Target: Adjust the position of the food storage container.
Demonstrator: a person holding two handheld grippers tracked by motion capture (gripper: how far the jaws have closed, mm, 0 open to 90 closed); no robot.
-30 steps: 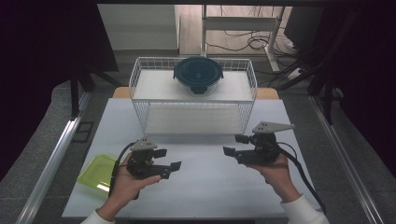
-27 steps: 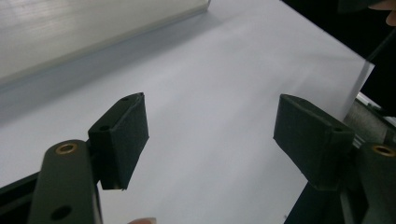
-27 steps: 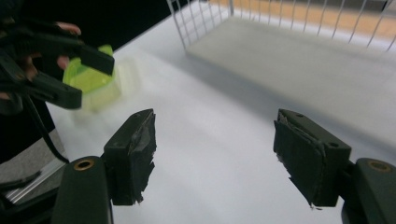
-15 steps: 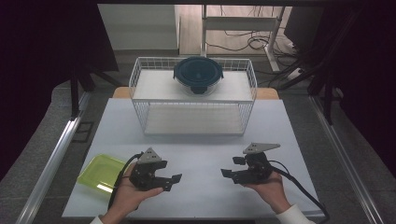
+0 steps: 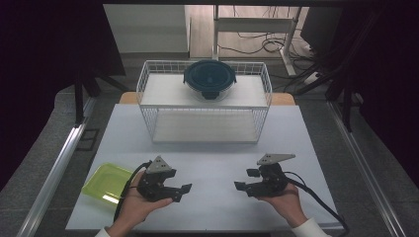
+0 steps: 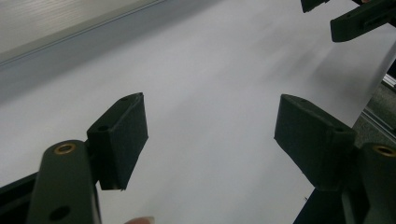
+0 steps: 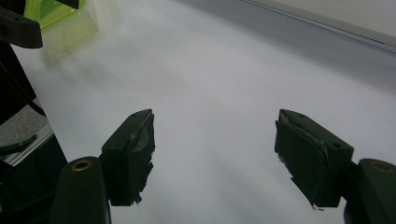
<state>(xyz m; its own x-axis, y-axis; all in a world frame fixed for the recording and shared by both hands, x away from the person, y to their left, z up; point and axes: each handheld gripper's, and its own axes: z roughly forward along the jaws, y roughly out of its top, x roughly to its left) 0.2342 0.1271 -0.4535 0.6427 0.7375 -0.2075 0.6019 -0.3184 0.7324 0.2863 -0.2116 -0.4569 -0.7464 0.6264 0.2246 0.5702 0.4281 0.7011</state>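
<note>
1. Green tray, the thing nearest the grippers, is seen at the near left corner of the table, just beside the left gripper and partly behind the hand holding it.
2. It is judged to be light, thin, stiff plastic, likely smooth and a little slippery; a raised rim is the best place for a hold, with one jaw inside and one outside.
3. Its look is translucent yellow-green, shallow and roughly square with rounded corners; in the right gripper view it is seen blurred at the top left.
4. Left gripper jaws are held apart with nothing between them, only bare white tabletop ahead.
5. Right gripper is likewise spread and empty, low over the near right of the table, well apart from the tray.
6. Farther back a wire basket is stood on the table, and a dark lidded bowl is set on its top.
</note>
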